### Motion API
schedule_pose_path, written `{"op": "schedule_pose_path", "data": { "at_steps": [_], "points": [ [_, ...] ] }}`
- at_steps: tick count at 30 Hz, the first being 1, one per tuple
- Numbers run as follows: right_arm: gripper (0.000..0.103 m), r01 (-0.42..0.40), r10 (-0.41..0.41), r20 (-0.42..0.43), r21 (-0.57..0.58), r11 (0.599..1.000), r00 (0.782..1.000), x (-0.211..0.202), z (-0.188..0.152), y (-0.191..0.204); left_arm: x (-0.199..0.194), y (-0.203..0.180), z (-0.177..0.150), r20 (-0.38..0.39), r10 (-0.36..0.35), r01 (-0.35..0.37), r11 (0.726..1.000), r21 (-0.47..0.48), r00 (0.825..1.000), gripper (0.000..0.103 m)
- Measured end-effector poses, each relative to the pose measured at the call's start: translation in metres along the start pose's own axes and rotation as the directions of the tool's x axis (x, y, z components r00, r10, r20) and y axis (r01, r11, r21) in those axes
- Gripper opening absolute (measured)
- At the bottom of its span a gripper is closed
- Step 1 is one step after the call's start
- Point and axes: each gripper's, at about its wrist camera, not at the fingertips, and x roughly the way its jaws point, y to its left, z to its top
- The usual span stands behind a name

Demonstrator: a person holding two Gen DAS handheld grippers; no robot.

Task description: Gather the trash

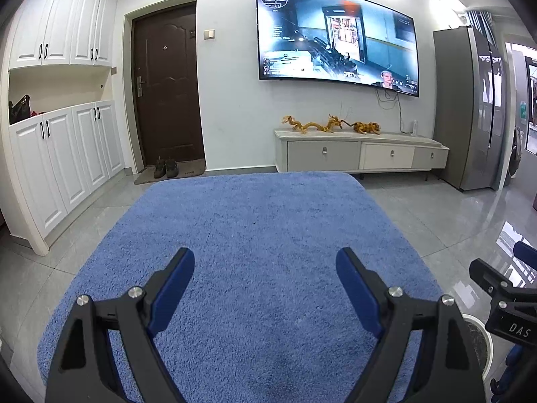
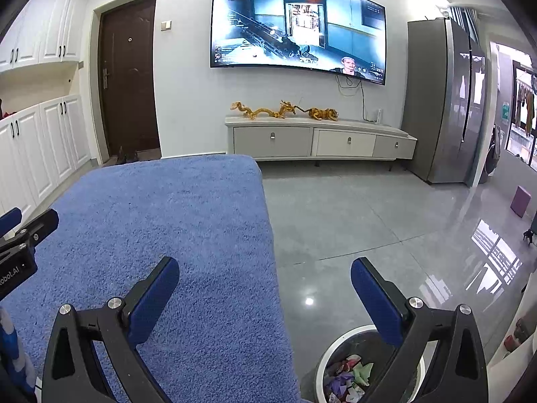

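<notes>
My left gripper (image 1: 265,265) is open and empty, held above a blue fluffy cloth-covered surface (image 1: 255,235). My right gripper (image 2: 265,273) is open and empty, over the surface's right edge (image 2: 268,221). A white round trash bin (image 2: 330,352) with a dark liner stands on the floor below the right gripper, holding several crumpled coloured paper scraps (image 2: 349,374). The bin's rim also shows in the left wrist view (image 1: 480,322). The right gripper appears at the right of the left wrist view (image 1: 503,285); the left gripper appears at the left of the right wrist view (image 2: 23,235). No trash shows on the cloth.
A wall TV (image 1: 335,37) hangs above a low cabinet (image 1: 359,151) with golden figurines. A grey fridge (image 2: 443,100), a brown door (image 1: 164,90) with shoes, white cupboards (image 1: 57,161) and a purple stool (image 2: 520,201) stand around the glossy grey tile floor (image 2: 369,221).
</notes>
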Motion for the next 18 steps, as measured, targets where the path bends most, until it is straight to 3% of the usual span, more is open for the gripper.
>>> {"op": "schedule_pose_path", "data": {
  "at_steps": [18],
  "points": [
    [0.103, 0.010, -0.010, 0.002, 0.002, 1.000, 1.000, -0.0034, -0.0004, -0.0006, -0.0036, -0.0004, -0.0004, 0.002, 0.007, -0.007, 1.000, 0.015, 1.000, 0.087]
  ]
}}
